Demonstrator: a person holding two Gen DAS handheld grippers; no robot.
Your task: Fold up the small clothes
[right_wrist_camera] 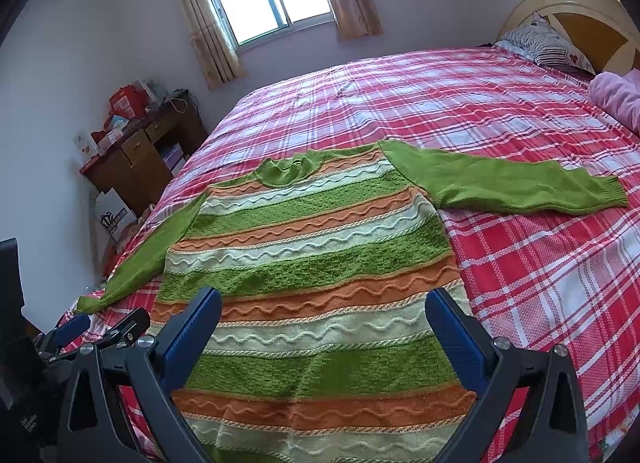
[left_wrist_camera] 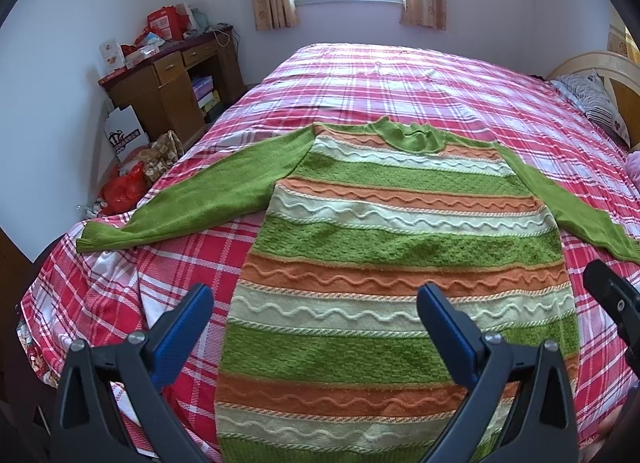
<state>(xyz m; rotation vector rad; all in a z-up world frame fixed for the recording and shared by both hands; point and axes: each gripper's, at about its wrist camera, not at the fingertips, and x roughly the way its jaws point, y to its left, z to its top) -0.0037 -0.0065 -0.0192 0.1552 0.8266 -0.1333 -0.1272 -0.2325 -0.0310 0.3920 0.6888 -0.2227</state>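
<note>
A knitted sweater [left_wrist_camera: 400,239] with green, orange and cream stripes lies flat on the bed, collar away from me, both green sleeves spread outward. It also shows in the right wrist view [right_wrist_camera: 320,247]. The left sleeve [left_wrist_camera: 192,199] reaches toward the bed's left edge; the right sleeve [right_wrist_camera: 512,187] lies out to the right. My left gripper [left_wrist_camera: 316,303] is open and empty above the sweater's lower left part. My right gripper [right_wrist_camera: 324,309] is open and empty above the lower body. The left gripper also shows at the left edge of the right wrist view [right_wrist_camera: 104,327].
The bed [left_wrist_camera: 400,79] has a red and white plaid cover. A wooden desk [left_wrist_camera: 172,79] with boxes stands at the left wall, bags on the floor beside it. Pillows [right_wrist_camera: 548,43] and a pink cloth [right_wrist_camera: 616,99] lie near the headboard on the right.
</note>
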